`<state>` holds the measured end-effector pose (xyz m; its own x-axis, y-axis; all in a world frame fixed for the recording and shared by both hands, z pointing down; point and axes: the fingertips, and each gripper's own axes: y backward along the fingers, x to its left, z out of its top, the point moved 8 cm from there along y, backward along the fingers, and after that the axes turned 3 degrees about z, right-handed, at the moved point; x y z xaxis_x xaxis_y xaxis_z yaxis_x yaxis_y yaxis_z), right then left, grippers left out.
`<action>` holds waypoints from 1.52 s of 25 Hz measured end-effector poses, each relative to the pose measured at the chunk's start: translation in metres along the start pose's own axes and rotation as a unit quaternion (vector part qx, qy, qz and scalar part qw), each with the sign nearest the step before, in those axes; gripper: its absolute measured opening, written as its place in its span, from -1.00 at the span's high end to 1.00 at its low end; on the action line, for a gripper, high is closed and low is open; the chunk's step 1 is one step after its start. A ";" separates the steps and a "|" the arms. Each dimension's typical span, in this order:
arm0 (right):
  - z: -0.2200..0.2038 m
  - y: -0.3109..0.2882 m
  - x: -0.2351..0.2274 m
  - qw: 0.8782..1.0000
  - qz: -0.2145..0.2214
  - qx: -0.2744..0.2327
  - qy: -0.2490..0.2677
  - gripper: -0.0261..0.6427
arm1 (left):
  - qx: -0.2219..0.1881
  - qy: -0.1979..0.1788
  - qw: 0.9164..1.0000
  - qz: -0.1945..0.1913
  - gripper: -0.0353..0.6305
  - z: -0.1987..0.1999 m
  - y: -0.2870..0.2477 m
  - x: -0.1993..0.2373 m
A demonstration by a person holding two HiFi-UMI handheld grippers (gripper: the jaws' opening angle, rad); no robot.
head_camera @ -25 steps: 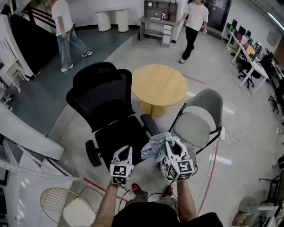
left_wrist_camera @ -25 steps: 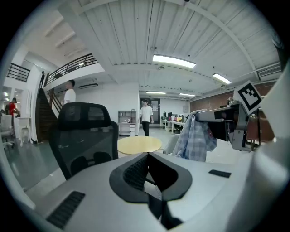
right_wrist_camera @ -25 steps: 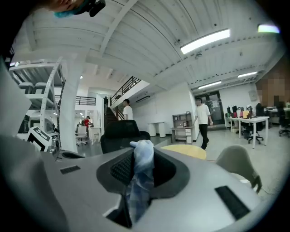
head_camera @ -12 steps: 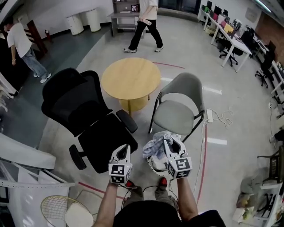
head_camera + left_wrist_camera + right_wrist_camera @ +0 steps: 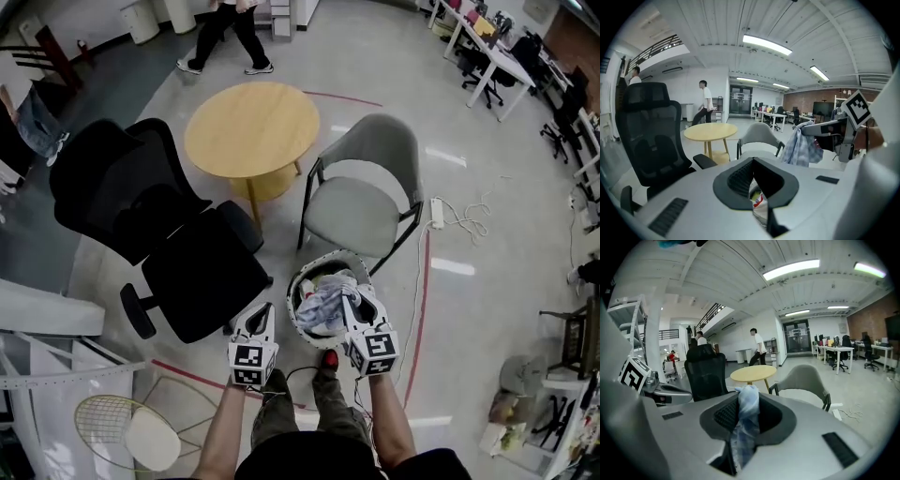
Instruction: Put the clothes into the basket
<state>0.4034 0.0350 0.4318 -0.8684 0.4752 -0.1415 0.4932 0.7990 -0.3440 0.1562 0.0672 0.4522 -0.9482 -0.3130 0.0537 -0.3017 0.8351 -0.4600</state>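
A round white basket [image 5: 293,298] with several clothes in it stands on the floor in front of my feet. My right gripper [image 5: 352,300] is shut on a blue-and-white checked cloth [image 5: 323,306], which hangs over the basket's opening. In the right gripper view the cloth [image 5: 743,425] is bunched between the pads and rises above the tips of the right gripper [image 5: 747,398]. My left gripper [image 5: 266,311] is just left of the basket, shut and holding nothing. Past the tips of the left gripper [image 5: 753,161] I see the cloth [image 5: 801,147] dangling at the right.
A grey chair [image 5: 361,197] stands right behind the basket, a black office chair [image 5: 178,248] to its left, and a round wooden table [image 5: 251,127] beyond them. A power strip with cable [image 5: 437,212] lies to the right. A person's legs [image 5: 225,28] pass at the back.
Both grippers have moved forward and down. The basket has come into view, and the cloth in the right gripper now hangs over it. People at the back have walked on.
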 end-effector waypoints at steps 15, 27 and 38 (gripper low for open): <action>-0.124 -0.050 -0.050 0.996 -0.002 0.075 -0.042 0.64 | 0.068 0.009 0.997 -0.022 0.88 -0.082 -0.068 -0.031; -0.228 -0.076 -0.072 0.986 -0.010 0.144 -0.087 0.63 | 0.125 0.023 0.991 -0.042 0.88 -0.150 -0.104 -0.042; -0.239 -0.076 -0.074 0.983 -0.017 0.165 -0.081 0.21 | 0.132 0.018 0.990 -0.047 0.88 -0.147 -0.110 -0.047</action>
<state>0.4424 0.0267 0.6903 -0.8939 0.3638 -0.2619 0.4439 0.6374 -0.6298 0.2194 0.0571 0.6308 -0.9215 -0.3632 0.1376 -0.3573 0.6539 -0.6669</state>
